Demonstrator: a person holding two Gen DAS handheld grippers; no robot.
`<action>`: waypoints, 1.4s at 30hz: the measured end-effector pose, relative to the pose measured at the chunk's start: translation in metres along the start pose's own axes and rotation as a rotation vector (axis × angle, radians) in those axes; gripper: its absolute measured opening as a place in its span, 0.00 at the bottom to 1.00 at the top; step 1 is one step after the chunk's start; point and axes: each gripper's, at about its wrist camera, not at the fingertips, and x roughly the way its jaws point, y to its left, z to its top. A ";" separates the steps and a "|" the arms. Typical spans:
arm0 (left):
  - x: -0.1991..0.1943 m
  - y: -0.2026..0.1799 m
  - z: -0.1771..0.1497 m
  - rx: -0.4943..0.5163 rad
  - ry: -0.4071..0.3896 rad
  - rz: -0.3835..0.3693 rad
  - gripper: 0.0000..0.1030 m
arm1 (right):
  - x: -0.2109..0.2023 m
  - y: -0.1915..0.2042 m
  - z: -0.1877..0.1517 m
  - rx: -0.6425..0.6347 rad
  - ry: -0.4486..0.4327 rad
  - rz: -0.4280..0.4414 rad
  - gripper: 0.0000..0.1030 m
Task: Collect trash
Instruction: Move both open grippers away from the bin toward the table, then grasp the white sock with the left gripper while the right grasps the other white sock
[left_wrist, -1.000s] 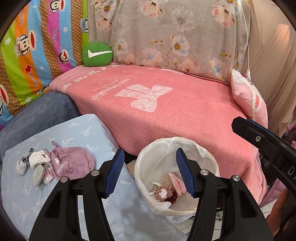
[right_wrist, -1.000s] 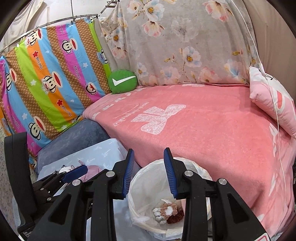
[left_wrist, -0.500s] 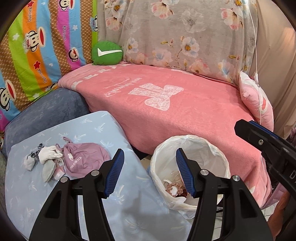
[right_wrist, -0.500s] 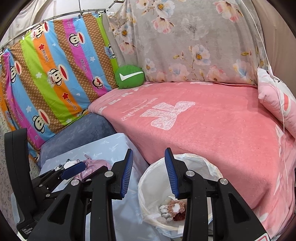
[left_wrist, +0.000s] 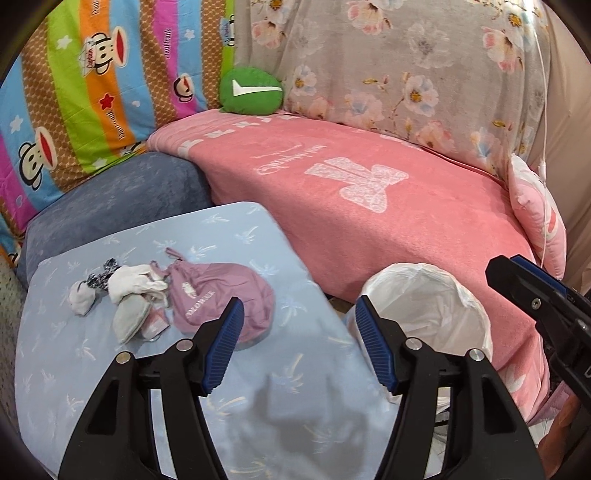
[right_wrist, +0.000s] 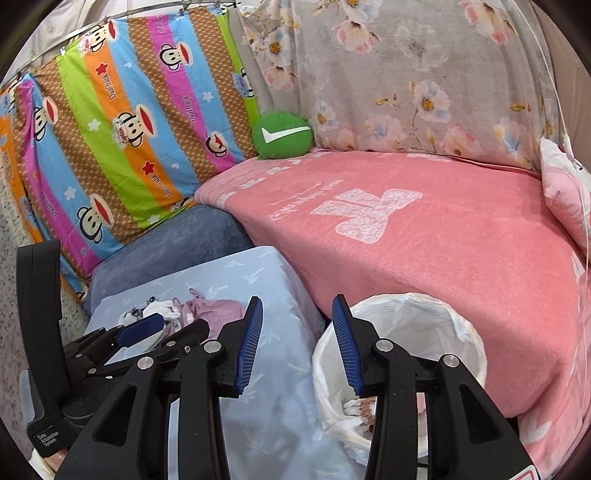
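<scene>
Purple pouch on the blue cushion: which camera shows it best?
The left wrist view: the purple pouch lies nearly whole, beside white scraps. In the right wrist view the left gripper hides most of it.

I see a mauve drawstring pouch (left_wrist: 221, 299) lying slumped on the pale-blue worktop (left_wrist: 110, 369), touching a small pile of white and grey socks (left_wrist: 127, 295). White-lined trash bin (left_wrist: 465, 306) upright beside it, scraps inside (right_wrist: 356, 408).

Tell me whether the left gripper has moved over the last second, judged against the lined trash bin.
Yes. The left gripper has swung left: the lined trash bin, earlier framed between its open fingers, now sits right of them, and the purple pouch lies nearer ahead.
</scene>
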 end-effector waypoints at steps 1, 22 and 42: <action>0.000 0.005 -0.001 -0.004 0.000 0.007 0.61 | 0.002 0.004 -0.001 -0.004 0.004 0.004 0.38; 0.011 0.137 -0.030 -0.161 0.065 0.177 0.77 | 0.066 0.115 -0.026 -0.128 0.113 0.109 0.49; 0.067 0.296 -0.035 -0.338 0.144 0.289 0.83 | 0.220 0.260 -0.031 -0.230 0.251 0.220 0.64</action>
